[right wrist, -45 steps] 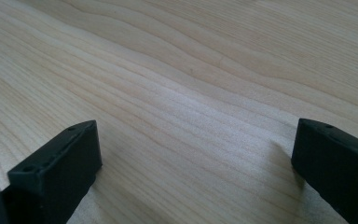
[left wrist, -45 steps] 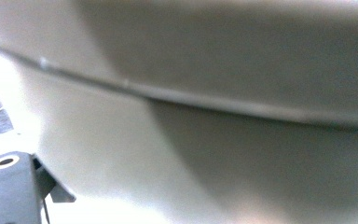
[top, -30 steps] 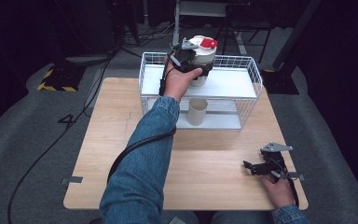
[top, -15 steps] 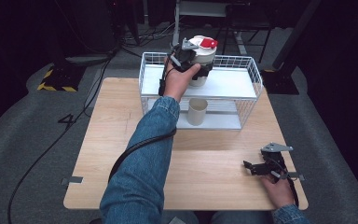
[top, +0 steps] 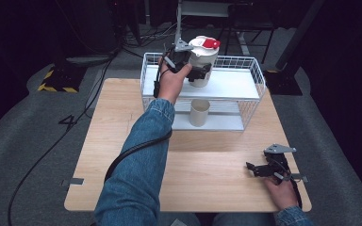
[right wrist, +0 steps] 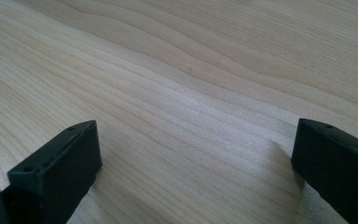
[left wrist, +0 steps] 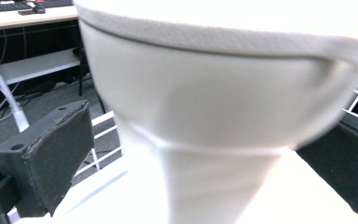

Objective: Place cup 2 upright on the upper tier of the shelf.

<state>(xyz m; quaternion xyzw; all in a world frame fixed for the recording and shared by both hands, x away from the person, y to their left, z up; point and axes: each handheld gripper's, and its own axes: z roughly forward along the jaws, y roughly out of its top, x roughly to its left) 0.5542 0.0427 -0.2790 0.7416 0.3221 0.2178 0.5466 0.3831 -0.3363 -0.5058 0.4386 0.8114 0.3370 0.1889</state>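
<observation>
Almost nothing has moved since the earlier frames: the left gripper [top: 199, 73] stays at the far side of the table, at the white container with the red cap [top: 202, 60], and the right gripper [top: 262, 168] stays low on the near right of the wooden table [top: 122, 141]. The container stands upright on the top shelf of the white wire basket [top: 257, 80], its long axis vertical, and it sits between the left jaws. In the left gripper view the white body [left wrist: 205, 116] bulges between the two black pads, one each side, so the jaws seem closed on its narrower lower part. A beige cup [top: 199, 112] stands on the lower shelf, just below. The right jaws stand wide apart over bare wood, holding nothing. The left hand is clearly the nearer one.
</observation>
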